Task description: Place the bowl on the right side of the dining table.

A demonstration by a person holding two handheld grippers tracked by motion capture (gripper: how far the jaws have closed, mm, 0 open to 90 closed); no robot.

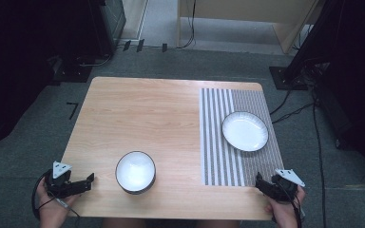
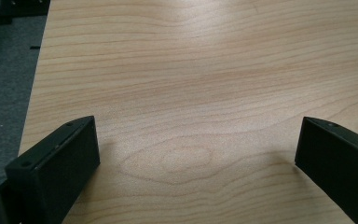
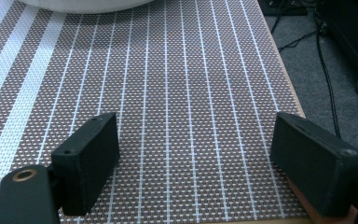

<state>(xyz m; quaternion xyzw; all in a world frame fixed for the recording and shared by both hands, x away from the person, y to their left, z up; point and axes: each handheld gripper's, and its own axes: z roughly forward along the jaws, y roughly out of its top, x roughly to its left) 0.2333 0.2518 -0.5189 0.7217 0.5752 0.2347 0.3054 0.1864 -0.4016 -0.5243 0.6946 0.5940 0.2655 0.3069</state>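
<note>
You are working at a light wooden table (image 1: 147,114) that stands on grey carpet (image 1: 24,156), with dark equipment stands and loose cables on the floor to either side and a pale cabinet beyond the far edge. A striped woven placemat (image 1: 218,142) covers the table's right part.

Counted from above: one bowl (image 1: 135,172), one plate (image 1: 244,131), one placemat, two grippers. The dark-rimmed bowl sits on bare wood near your edge, left of centre; the white plate lies on the placemat, farther from you.

Your left gripper (image 1: 89,179) is at the near left corner, well apart from the bowl, its jaws spread wide over bare wood with nothing between them, as the left gripper view (image 2: 196,154) makes plain. Your right gripper (image 1: 259,180) is at the placemat's near right corner, also wide and empty.

The right gripper view (image 3: 193,149) brings out the mat's fine dotted weave and, at the top edge, a white curved rim that is probably the plate (image 3: 84,4). The bowl's position you get from the high view.
</note>
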